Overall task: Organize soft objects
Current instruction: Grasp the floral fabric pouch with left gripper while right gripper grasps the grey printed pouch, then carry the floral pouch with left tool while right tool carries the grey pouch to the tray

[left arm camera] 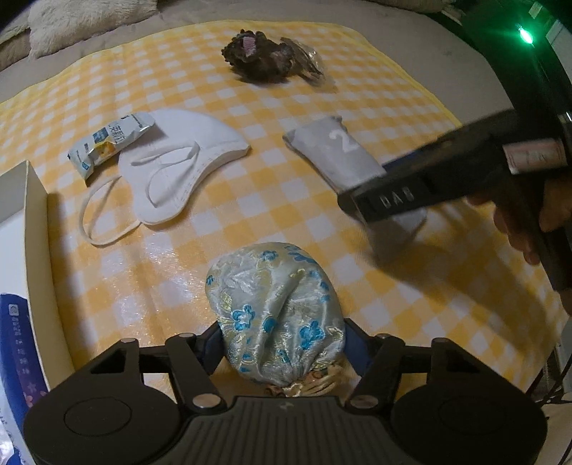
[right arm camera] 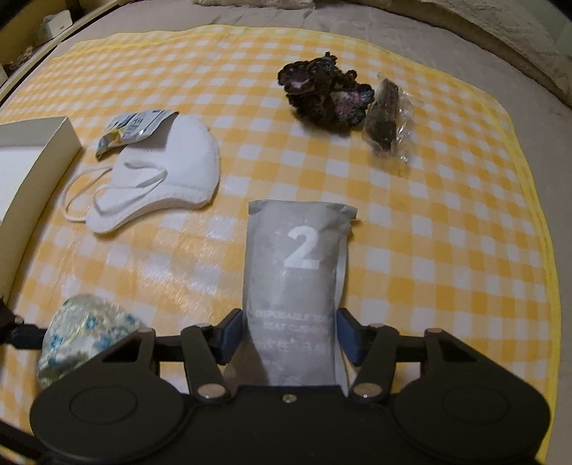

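The left claw point(left arm camera: 282, 352) is clamped on a silvery brocade pouch point(left arm camera: 277, 311) patterned with blue flowers, its blue pads pressed against the pouch's sides near the gathered neck, the rounded body sticking out forward over the yellow-and-white checked cloth point(left arm camera: 250, 200). The right claw point(right arm camera: 287, 336) grips a grey packet point(right arm camera: 296, 272) printed with a large white "2" and the words "DISPOSABLE TOILET SEAT CUSHION", the packet standing out ahead between the blue pads; from the left wrist view the same packet shows partly behind the black body of the right claw. Taking the checked cloth as the landmark: a stack of white face masks point(right arm camera: 161, 171) with loose ear loops lies on its left part, and a small crinkled sachet point(right arm camera: 132, 128) rests against the far edge of the masks. Toward the cloth's far side sits a dark crocheted bundle point(right arm camera: 325, 93) with pink and teal patches, and just beside it, on its right, a clear plastic bag point(right arm camera: 388, 118) holding something dark. At the cloth's left edge stands a white cardboard box point(right arm camera: 39, 150), open at the top; in the left wrist view a blue printed pack point(left arm camera: 18, 350) shows inside it. The cloth is spread on a grey bed point(right arm camera: 321, 21).
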The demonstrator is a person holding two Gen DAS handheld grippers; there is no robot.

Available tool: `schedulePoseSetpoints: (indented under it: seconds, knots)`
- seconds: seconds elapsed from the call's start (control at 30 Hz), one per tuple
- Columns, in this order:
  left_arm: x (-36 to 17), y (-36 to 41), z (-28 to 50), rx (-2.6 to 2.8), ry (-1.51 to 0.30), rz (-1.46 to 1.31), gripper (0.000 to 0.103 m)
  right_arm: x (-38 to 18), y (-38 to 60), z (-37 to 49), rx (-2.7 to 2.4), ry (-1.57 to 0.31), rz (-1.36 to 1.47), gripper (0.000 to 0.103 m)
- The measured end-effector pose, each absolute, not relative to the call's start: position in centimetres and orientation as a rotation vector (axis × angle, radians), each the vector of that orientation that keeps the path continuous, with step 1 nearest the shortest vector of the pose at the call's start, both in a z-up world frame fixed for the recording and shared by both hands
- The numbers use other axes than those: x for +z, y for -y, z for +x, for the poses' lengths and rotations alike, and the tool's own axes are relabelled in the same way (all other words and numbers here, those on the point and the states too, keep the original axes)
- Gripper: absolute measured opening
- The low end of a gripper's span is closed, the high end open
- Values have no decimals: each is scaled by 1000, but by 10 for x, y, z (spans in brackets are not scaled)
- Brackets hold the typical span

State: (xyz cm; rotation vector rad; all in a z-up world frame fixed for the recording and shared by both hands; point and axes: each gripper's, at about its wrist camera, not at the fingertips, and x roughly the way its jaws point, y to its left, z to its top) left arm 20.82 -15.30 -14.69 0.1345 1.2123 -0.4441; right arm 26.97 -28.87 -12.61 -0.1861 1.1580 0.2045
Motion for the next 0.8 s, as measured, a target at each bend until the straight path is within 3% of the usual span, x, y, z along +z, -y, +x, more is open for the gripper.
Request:
schedulePoseSetpoints:
  seconds: [0.23, 0.8]
  knots:
    - [-135, 139, 208, -436, -1181, 79, 62, -114, 290, 251, 214, -1154, -153, 52]
    - [-62, 98, 221, -342, -930, -73, 62, -25, 293, 204, 164, -895, 11, 52]
